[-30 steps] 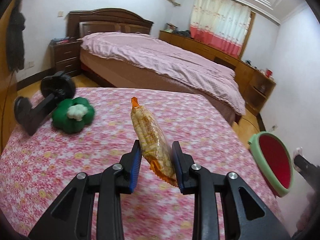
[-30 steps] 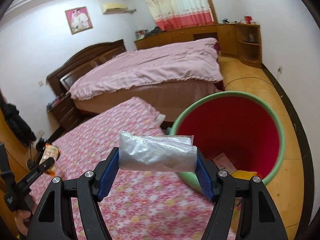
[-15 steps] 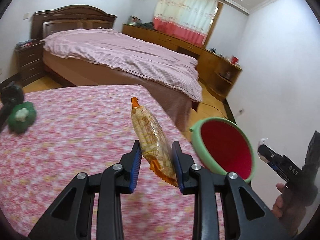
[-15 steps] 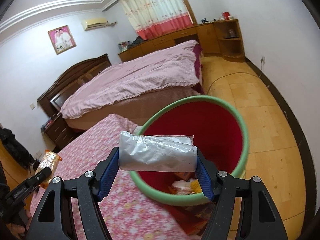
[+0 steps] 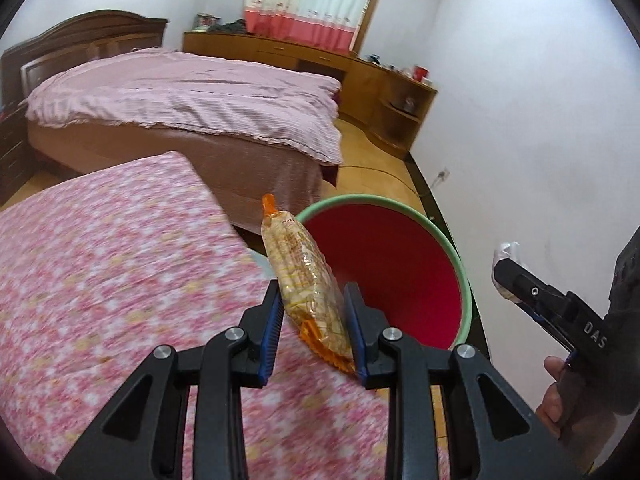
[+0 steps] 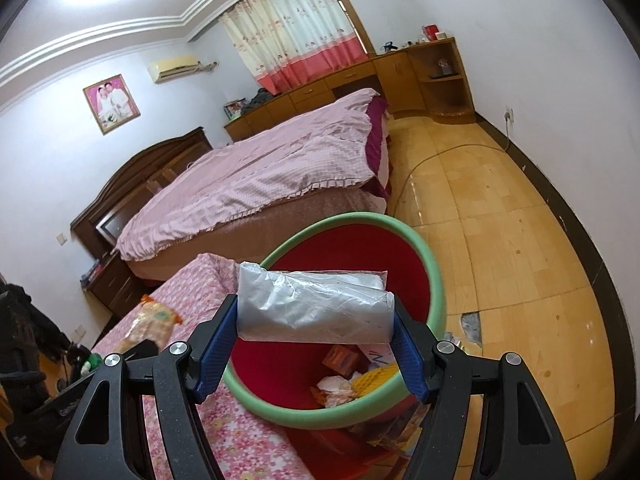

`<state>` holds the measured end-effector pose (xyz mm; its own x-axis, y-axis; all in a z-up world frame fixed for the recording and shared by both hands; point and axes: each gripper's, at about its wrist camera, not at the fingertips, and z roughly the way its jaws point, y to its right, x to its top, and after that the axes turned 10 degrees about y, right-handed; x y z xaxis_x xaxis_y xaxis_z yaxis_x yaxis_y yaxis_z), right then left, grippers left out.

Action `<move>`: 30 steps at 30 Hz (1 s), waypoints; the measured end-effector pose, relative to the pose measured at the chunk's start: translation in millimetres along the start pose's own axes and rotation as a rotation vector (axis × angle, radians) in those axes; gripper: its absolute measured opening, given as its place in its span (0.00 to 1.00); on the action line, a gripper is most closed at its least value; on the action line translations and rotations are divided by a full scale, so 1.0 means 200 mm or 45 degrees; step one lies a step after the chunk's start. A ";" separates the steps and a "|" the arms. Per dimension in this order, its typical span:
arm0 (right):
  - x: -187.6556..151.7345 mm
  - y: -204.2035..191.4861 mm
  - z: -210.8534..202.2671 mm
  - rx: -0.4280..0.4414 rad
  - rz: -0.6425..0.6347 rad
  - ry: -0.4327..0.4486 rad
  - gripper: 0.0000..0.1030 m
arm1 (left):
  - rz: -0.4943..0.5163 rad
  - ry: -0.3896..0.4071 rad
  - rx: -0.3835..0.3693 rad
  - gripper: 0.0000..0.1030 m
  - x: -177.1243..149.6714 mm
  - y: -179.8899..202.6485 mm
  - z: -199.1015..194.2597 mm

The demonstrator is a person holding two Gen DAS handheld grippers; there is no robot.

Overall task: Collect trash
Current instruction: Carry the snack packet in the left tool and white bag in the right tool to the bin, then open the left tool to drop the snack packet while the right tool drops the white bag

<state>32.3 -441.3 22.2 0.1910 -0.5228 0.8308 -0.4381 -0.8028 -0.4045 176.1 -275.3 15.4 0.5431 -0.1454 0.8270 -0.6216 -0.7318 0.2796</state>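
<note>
The clear silvery plastic bag, crumpled into a roll, is pinched crosswise between the blue pads of the right gripper, its ends pressed against the pads. Just beyond and below the fingertips stands the round red bin with a green rim, with paper scraps and a small orange carton at its bottom. The bag seems to hang over the near part of the opening, so a release here would probably land it inside; the risk is that so light a film drifts or clings to a pad and slides down outside the near rim onto the pink floral cloth

The long orange-ended snack packet of pale puffed sticks is clamped upright in the left gripper, held by its lower half. From this gripper the bin lies ahead and to the right, its rim partly hidden behind the packet, while the floral cloth spreads below and to the left. Dropped now, the packet would likely fall on the cloth edge or in the gap short of the bin. The right gripper shows far to the right, so the two tools could knock together over the opening if both crowd in at once
</note>
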 end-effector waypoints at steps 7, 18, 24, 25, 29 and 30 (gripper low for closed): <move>0.01 0.10 0.02 -0.025 0.047 -0.010 0.70 | 0.014 -0.082 -0.024 0.30 -0.04 0.07 0.16; -0.02 0.13 0.10 -0.024 0.073 -0.064 0.70 | 0.029 -0.143 -0.009 0.34 -0.09 0.09 0.26; -0.03 0.13 0.15 -0.023 0.066 -0.095 0.70 | 0.027 -0.129 0.009 0.43 -0.09 0.09 0.25; -0.04 0.12 0.16 -0.019 0.061 -0.102 0.70 | 0.025 -0.129 0.015 0.43 -0.09 0.08 0.24; -0.04 0.10 0.22 -0.009 0.028 -0.126 0.71 | 0.006 -0.132 0.037 0.43 -0.09 0.06 0.20; -0.04 0.09 0.24 -0.007 0.021 -0.138 0.71 | 0.001 -0.130 0.044 0.43 -0.09 0.05 0.19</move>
<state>64.4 -464.3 -9.6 0.2772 -0.5642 0.7777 -0.4469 -0.7923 -0.4154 181.7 -305.2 -15.9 0.5985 -0.2114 0.7727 -0.6029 -0.7540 0.2607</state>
